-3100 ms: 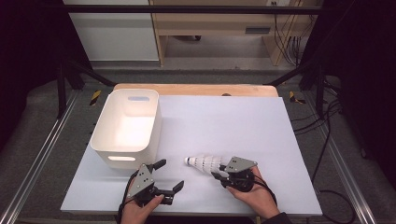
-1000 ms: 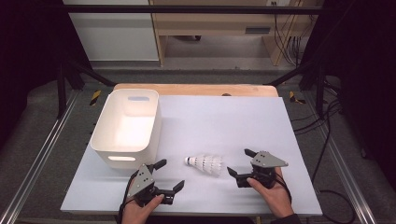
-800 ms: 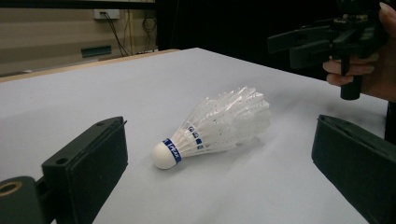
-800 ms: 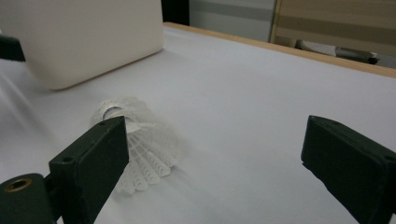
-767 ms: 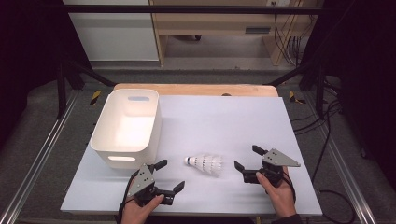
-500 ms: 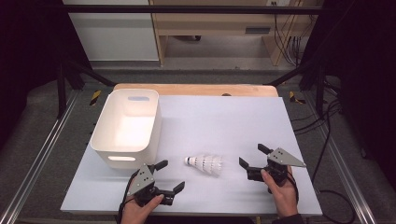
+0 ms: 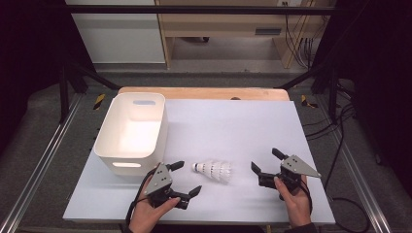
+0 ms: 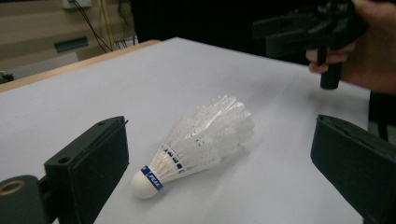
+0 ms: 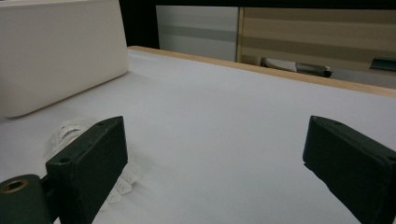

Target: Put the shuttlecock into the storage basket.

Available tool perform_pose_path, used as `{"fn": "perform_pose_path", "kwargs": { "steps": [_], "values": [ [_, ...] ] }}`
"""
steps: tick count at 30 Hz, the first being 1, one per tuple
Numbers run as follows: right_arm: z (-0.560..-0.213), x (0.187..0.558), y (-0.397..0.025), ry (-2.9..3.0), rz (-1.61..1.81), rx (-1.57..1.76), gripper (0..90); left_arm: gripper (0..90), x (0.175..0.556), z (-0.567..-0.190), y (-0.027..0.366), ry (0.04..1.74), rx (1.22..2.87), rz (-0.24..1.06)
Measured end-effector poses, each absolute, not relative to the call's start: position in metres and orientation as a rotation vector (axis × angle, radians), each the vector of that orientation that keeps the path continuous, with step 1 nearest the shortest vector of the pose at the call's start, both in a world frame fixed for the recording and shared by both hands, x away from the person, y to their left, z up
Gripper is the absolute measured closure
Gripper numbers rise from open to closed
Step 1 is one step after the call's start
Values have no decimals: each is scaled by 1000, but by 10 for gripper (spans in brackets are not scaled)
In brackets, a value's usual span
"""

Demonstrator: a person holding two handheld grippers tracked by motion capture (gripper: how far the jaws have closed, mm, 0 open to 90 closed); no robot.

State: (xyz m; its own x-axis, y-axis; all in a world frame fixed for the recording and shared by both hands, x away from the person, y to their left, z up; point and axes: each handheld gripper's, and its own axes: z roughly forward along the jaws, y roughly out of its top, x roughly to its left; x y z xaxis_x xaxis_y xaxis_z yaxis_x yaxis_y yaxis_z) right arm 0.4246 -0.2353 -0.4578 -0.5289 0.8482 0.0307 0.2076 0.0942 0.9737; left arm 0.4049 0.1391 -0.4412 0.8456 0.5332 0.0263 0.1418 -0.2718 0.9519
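**Shuttlecock lies free between two open grippers**

A white shuttlecock (image 7: 213,170) lies on its side on the pale table (image 7: 233,126), near the front edge and roughly midway between the two hands. In the high view its cork tip points left, toward the bin, and its feather skirt fans out to the right. The left gripper view shows a blue band around the cork base and the feathers spreading away from the camera.

The left gripper (image 7: 187,178) sits at the near left of the shuttlecock, held in the person's left hand (image 7: 150,211). Its jaws are spread wide and hold nothing. In its own view the shuttlecock (image 8: 201,142) rests on the table between the two black jaws, closer to the left one, touching neither.

The right gripper (image 7: 265,160) is to the right of the shuttlecock and apart from it, gripped by the right hand (image 7: 295,199). Its jaws are also parted and empty. In the right gripper view, part of the feather skirt (image 9: 70,133) shows behind the left jaw, and bare table lies between the jaws.

A white plastic bin (image 7: 131,131) with handle slots stands at the left of the table, just beyond the left gripper. A wooden board edge (image 7: 204,92) runs along the far side of the table.
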Motion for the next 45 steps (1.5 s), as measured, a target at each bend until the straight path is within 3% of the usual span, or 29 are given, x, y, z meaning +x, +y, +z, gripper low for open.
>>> {"fn": "perform_pose_path", "kwargs": {
  "steps": [7,20,22,45],
  "values": [
    [-458,425,-234,1838,1465,1014,70,32,427,-431,120,368,2013,374],
    [-459,425,-232,1865,1470,997,62,51,453,-443,99,303,2156,345],
    [-460,425,-231,1871,1462,991,62,55,453,-442,88,227,2191,383],
    [-461,426,-233,1870,1476,1003,62,94,493,-478,74,180,2243,228]
  ]
}}
